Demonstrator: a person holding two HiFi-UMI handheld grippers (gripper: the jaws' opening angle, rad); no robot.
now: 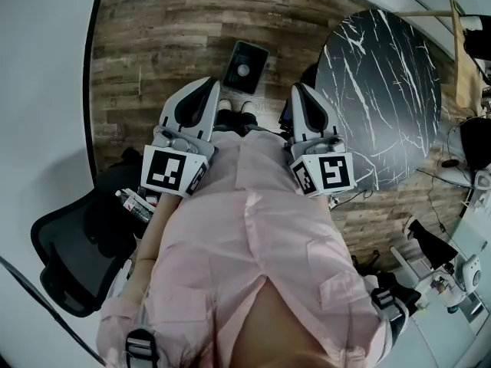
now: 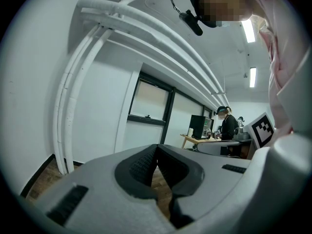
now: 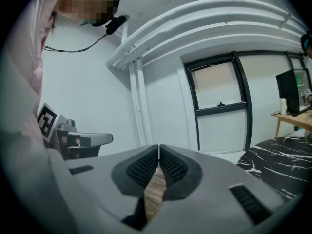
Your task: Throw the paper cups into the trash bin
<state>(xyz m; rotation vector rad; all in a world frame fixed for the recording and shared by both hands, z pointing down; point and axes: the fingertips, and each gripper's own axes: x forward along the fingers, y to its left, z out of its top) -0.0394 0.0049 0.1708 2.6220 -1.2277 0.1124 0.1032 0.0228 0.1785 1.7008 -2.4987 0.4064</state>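
Note:
A black rectangular trash bin point(image 1: 245, 66) stands on the wood floor just ahead of the person's feet, with a small pale round thing inside it. No paper cup shows on the table or in either gripper. My left gripper point(image 1: 209, 83) and right gripper point(image 1: 296, 90) are held close to the body, side by side and pointing forward above the floor. The left gripper view has its gripper point(image 2: 157, 146) shut, pads meeting at the tips and nothing between them. In the right gripper view the right gripper point(image 3: 159, 146) is likewise shut and holds nothing.
A round black marble table point(image 1: 383, 90) stands to the right of the bin. A black office chair point(image 1: 77, 244) with a bottle point(image 1: 134, 204) beside it sits at the lower left. White wall runs along the left. Another person point(image 2: 226, 126) works at a far desk.

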